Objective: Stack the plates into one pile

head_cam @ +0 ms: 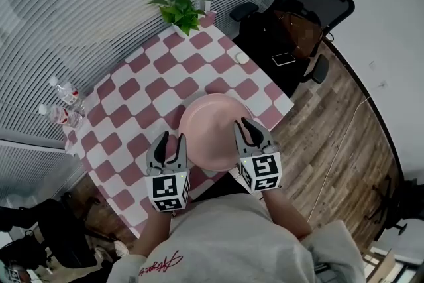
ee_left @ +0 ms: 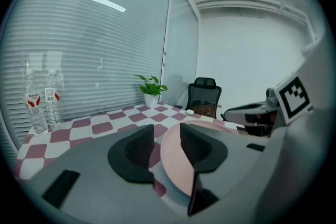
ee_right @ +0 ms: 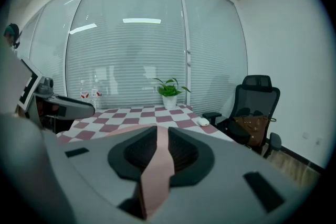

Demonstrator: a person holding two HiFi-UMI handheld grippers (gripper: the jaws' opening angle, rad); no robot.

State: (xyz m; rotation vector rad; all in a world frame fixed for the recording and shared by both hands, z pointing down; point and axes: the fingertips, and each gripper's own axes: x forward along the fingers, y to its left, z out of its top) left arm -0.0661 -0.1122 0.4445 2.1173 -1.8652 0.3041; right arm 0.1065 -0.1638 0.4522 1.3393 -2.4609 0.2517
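A pink plate [head_cam: 211, 131] lies flat over the near edge of the checked table [head_cam: 146, 86], with a paler edge showing under it. My right gripper [head_cam: 244, 124] is at its right rim. In the right gripper view, the gripper [ee_right: 161, 136] is shut on that rim [ee_right: 156, 176], which runs as a pink strip between the pads. My left gripper [head_cam: 171, 139] is at the plate's left rim. In the left gripper view, its jaws [ee_left: 167, 136] straddle the plate [ee_left: 173, 160]: the right one is over the plate, and a sliver of tablecloth shows beside the left one.
A potted plant [head_cam: 182, 10] stands at the far corner, two water bottles [head_cam: 63, 103] at the left edge, and a white mouse [head_cam: 242, 57] near the right edge. A black office chair [head_cam: 298, 16] with a bag and a phone [head_cam: 283, 59] stands right of the table.
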